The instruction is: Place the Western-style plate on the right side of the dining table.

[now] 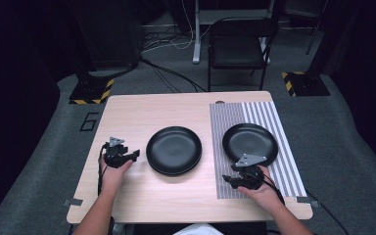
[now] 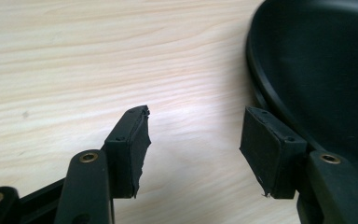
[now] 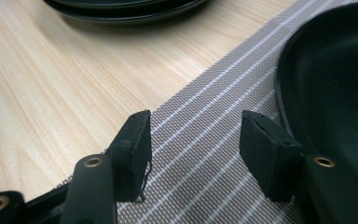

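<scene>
Wooden table [image 1: 142,196] under everything; on its right part a grey striped mat [image 1: 284,171], taken here as the landmark. On the mat, toward its far half, a single black plate [image 1: 249,142]. Off the mat, just to its left on bare wood, a stack of black plates [image 1: 174,150], seemingly two, the lower rim peeking out at the near edge.

At the mat's near left corner, just short of the single plate's near rim: right gripper [image 1: 235,182], jaws spread, nothing between the pads, only striped weave showing in the gap in the right gripper view [image 3: 193,154], the plate's rim [image 3: 289,93] close beside one pad. Well left of the mat, beyond the stack: left gripper [image 1: 129,155], jaws likewise spread and empty, bare wood in the gap [image 2: 191,149], the stack's rim [image 2: 261,84] right beside one pad, whether touching it or not impossible to tell.

Likely step: approaching the plate rims for a lift. Best done low and level, one pad slid under the lip and the other above, closing only once the rim sits deep between the pads. Shallow bite on smooth plastic probably means slipping. On the stack, care to catch the top rim alone.
</scene>
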